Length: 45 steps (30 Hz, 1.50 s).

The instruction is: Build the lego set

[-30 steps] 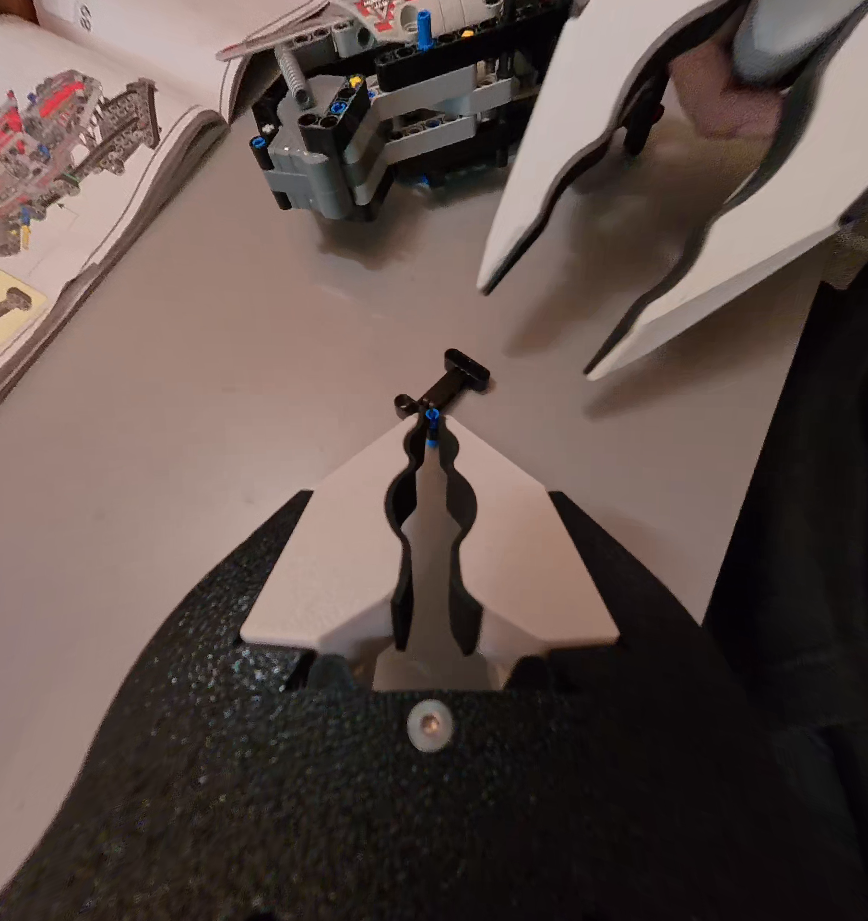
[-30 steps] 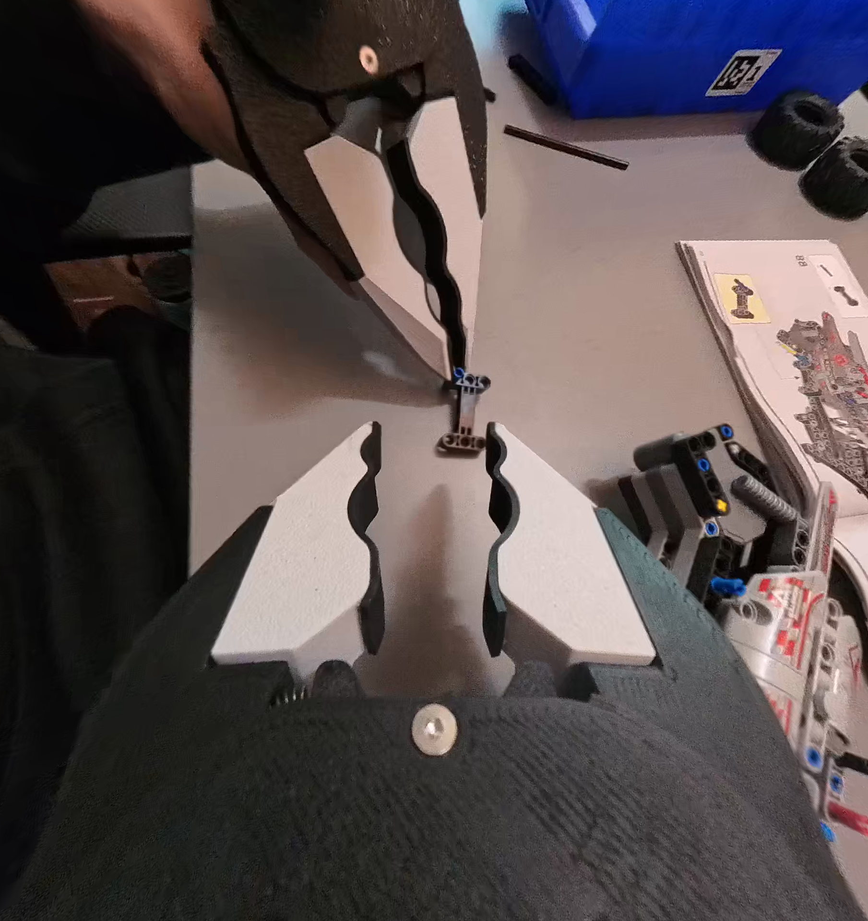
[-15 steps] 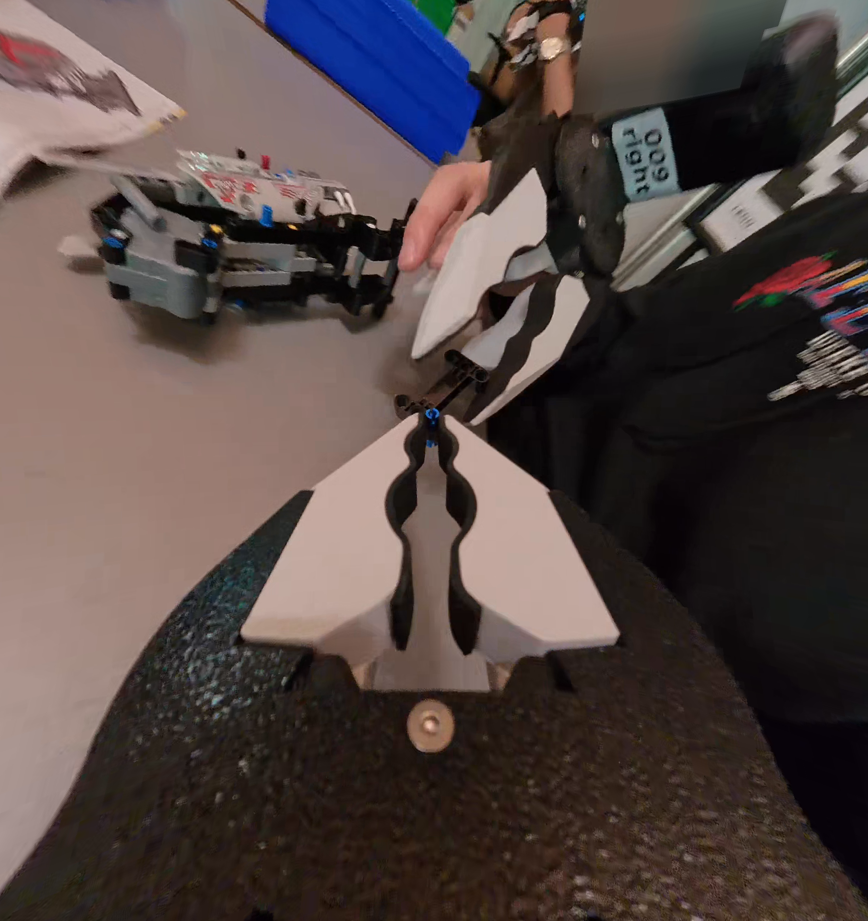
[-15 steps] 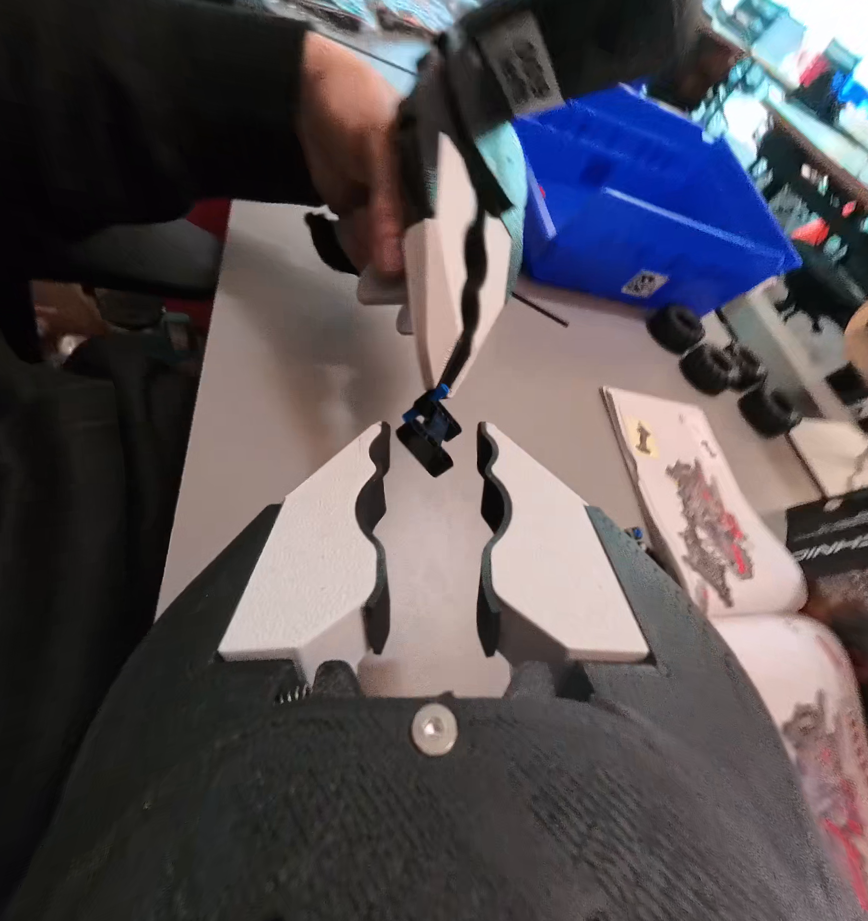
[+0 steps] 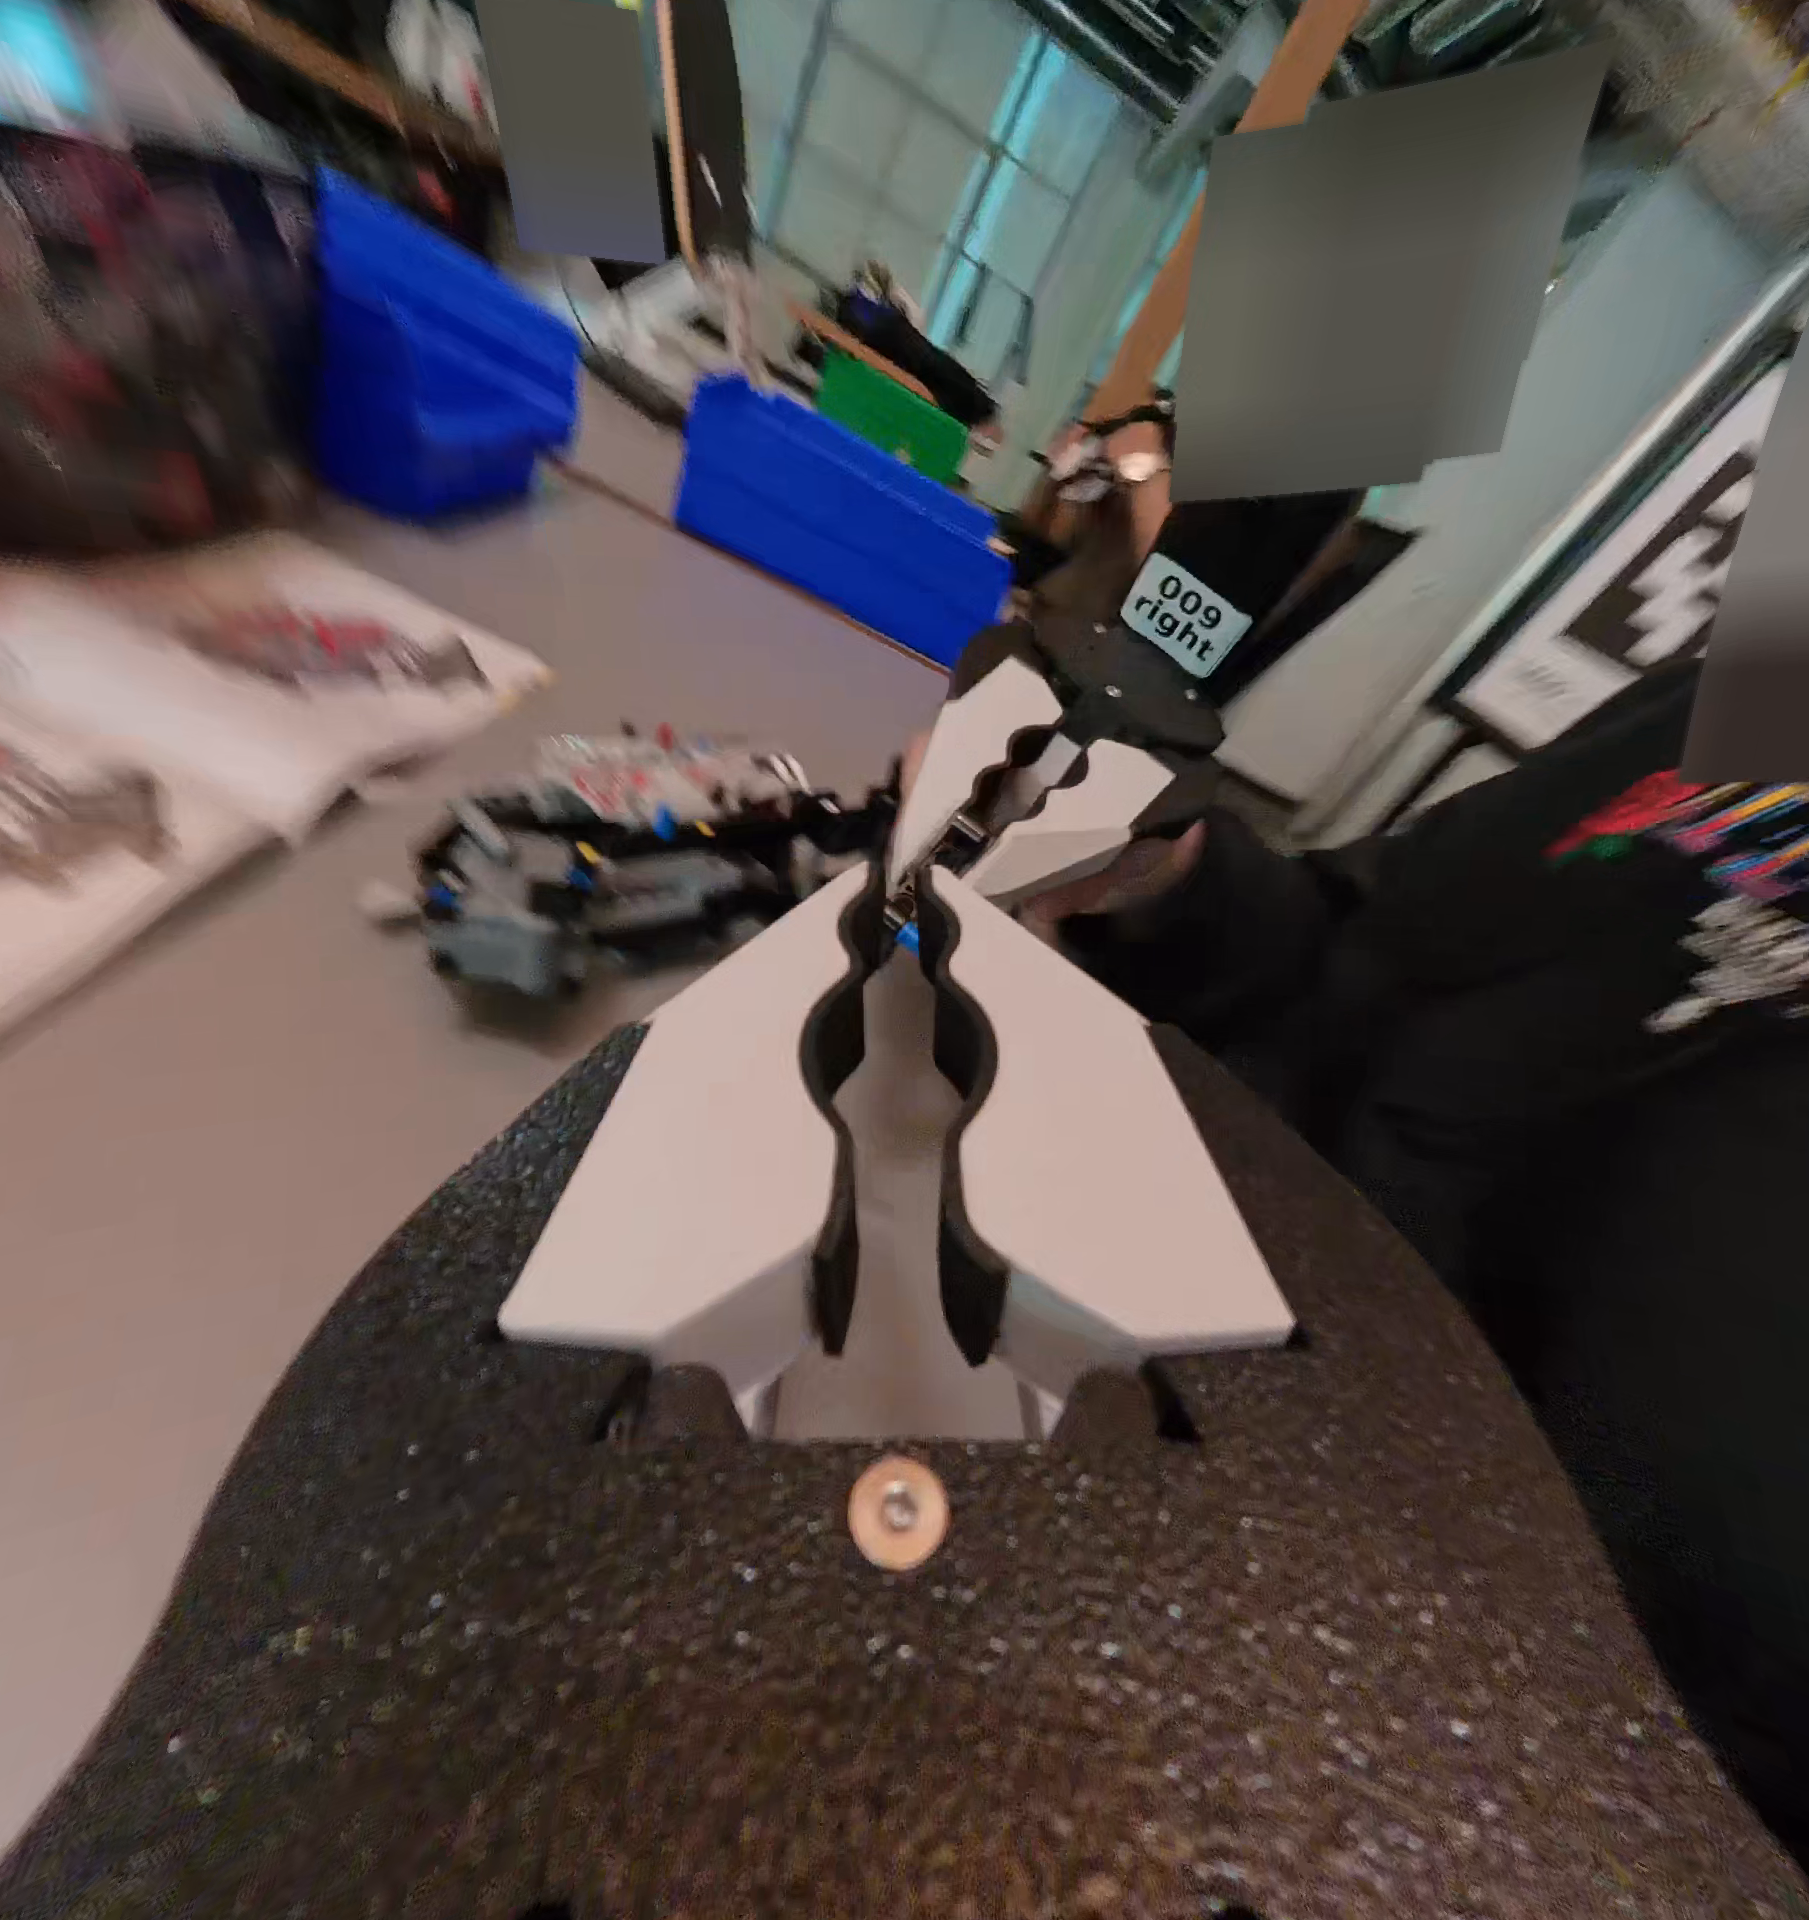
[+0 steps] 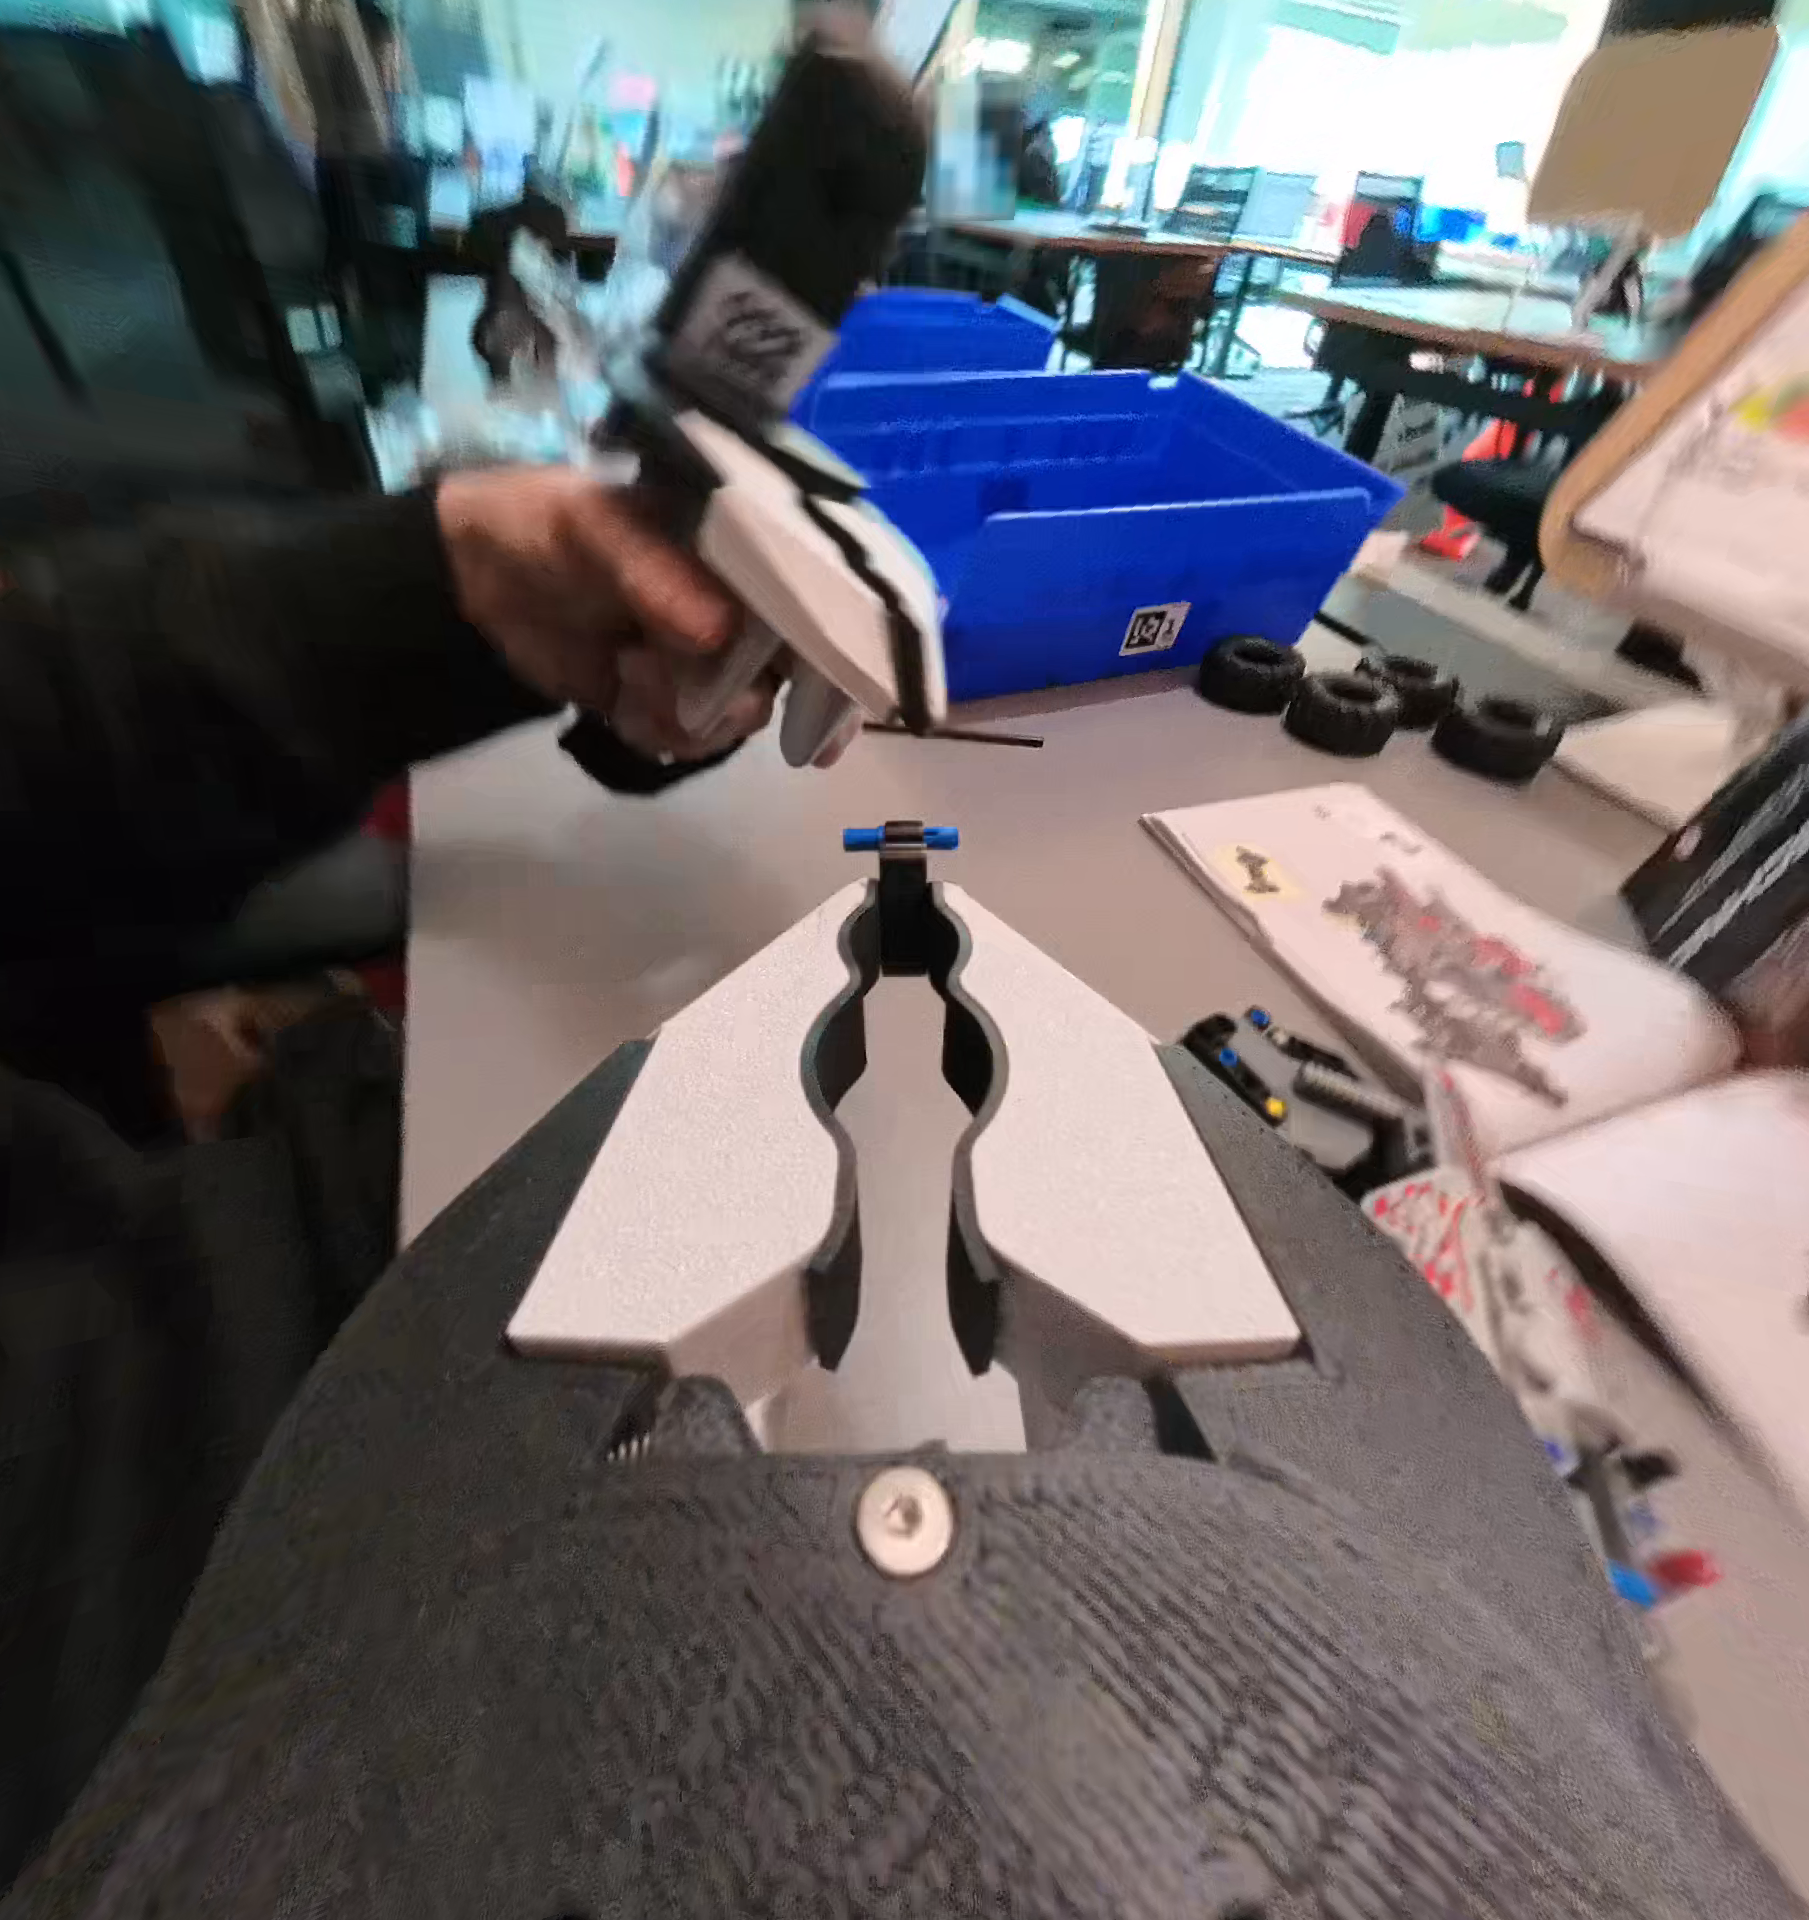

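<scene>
black lego piece point(image 6: 902, 914) stands pinched in the right gripper point(image 6: 902, 896), its fingers nearly closed on it; long axis runs forward past the tips, blue pin crosswise on top. left gripper point(image 5: 898, 902) looks closed; contents unclear.

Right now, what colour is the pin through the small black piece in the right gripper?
Blue pin, clearest in the right wrist view.

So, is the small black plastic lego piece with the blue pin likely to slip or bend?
The small black plastic lego piece looks rigid, so bending seems unlikely. The right gripper pinches only its lower end, so it may pivot if pushed. The blue pin crossing its top might slide out.
</scene>
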{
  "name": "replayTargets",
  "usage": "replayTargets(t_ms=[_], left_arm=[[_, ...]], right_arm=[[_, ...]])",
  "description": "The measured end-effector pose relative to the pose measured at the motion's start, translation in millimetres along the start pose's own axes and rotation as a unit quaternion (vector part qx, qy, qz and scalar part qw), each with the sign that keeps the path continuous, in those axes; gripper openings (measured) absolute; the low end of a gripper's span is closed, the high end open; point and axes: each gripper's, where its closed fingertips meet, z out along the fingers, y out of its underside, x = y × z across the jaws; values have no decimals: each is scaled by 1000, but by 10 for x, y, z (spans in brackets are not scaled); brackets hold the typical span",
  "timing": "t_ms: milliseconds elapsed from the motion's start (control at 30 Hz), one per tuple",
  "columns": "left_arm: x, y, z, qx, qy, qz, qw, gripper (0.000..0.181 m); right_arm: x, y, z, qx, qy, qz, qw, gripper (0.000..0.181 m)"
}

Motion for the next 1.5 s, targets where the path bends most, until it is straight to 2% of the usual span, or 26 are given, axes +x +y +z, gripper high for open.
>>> replayTargets(t_ms=[33, 100, 200, 267, 333, 500, 600, 700, 733, 800, 867, 967, 1067, 1167, 1267, 1333, 1400, 1500], left_arm=[[-9, -47, -14, 8, -36, 61, 997, 5], [-5, -80, -14, 0, -111, 198, 974, 15], [52, -74, 67, -40, -204, 386, 899, 19], [89, -69, 143, -68, -246, 474, 843, 19], [100, -56, 197, -92, -269, 523, 804, 17], [68, -65, 238, -111, -299, 555, 769, 4], [90, -107, 231, -105, -308, 565, 758, 0], [106, -80, 254, -105, -296, 560, 766, 0], [104, -48, 266, -111, -287, 553, 775, 7], [83, -89, 242, -95, -290, 513, 802, 13], [101, -199, 207, -54, -291, 449, 843, 12], [82, -319, 207, -9, -288, 306, 908, 6], [173, -303, 343, -1, -236, 217, 947, 8], [85, -308, 358, -7, -239, 172, 956, 21], [87, -353, 370, 5, -218, 183, 959, 16], [121, -318, 394, -10, -193, 186, 963, 9], [78, -223, 374, -54, -198, 187, 961, 6], [-20, -136, 299, -101, -225, 193, 950, 14]], right_arm=[[47, -12, -32, 12, 1, 49, 999, 6], [100, -51, -92, 34, -5, 115, 993, 6], [133, -113, -150, 53, -5, 155, 986, 7], [153, -132, -164, 55, 9, 154, 987, 7], [134, -173, -177, 61, 11, 150, 987, 7], [114, -245, -206, 74, 12, 148, 986, 6], [135, -257, -221, 77, 22, 140, 987, 7], [135, -286, -229, 85, 26, 128, 988, 6], [145, -316, -240, 95, 35, 107, 989, 6], [222, -312, -268, 93, 80, 45, 991, 6], [327, -253, -293, 57, 147, -45, 986, 6], [380, -323, -357, 31, 251, -205, 946, 6], [343, -347, -344, -7, 317, -338, 886, 6], [277, -338, -314, -27, 343, -439, 830, 6], [174, -286, -225, -50, 338, -523, 781, 6], [100, -250, -167, -53, 330, -565, 755, 6], [97, -203, -140, -59, 326, -575, 748, 6], [153, -204, -166, -70, 338, -585, 734, 6]])
